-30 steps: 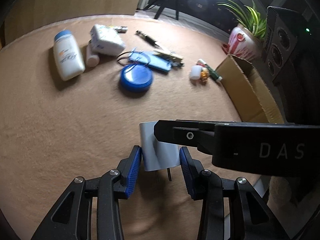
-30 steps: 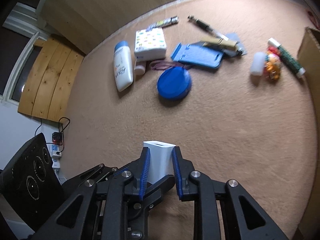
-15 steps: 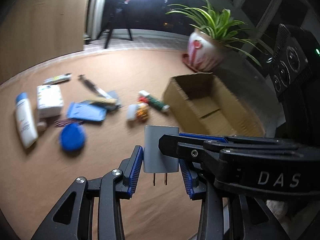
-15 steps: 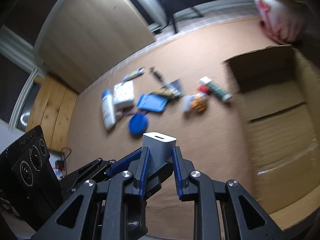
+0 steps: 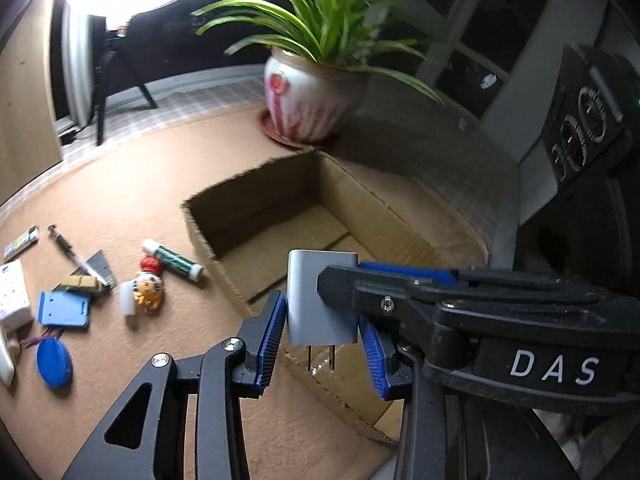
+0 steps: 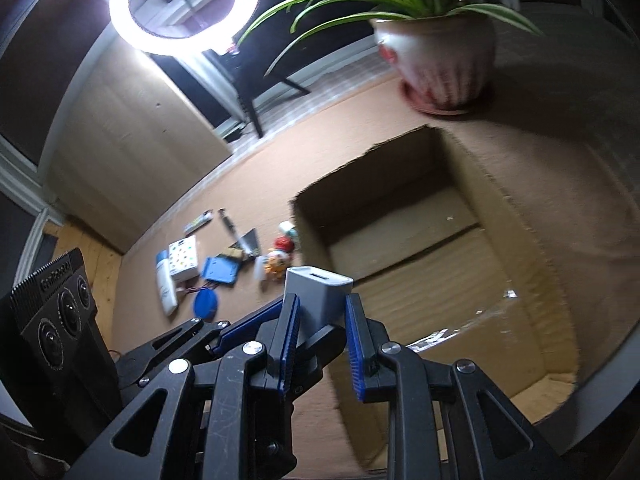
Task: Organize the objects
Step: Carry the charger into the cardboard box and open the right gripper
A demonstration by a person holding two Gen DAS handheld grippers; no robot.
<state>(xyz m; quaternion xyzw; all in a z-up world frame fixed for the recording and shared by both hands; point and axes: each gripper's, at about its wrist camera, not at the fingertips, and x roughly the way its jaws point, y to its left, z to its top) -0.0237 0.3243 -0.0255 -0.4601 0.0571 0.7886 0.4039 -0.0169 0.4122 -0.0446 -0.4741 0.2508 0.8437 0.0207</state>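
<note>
Charger [image 5: 322, 298] hangs over the cardboard box [image 5: 256, 200], between both claws, left claw [image 5: 322, 344] & right claw [image 6: 318, 320], both spreading. Let go crooked & it could hit the rim, fall outside.

The charger [image 5: 322, 300] is pale grey, between blue ribbed pads [image 5: 272, 338] on black gripper arms. Behind it the open cardboard box [image 5: 256, 200] is plain brown on a tan carpet [image 5: 120, 184]. At far right a white pot [image 5: 308, 104] streaked red holds green leaves; at left lies a blue round lid [image 5: 54, 362].
</note>
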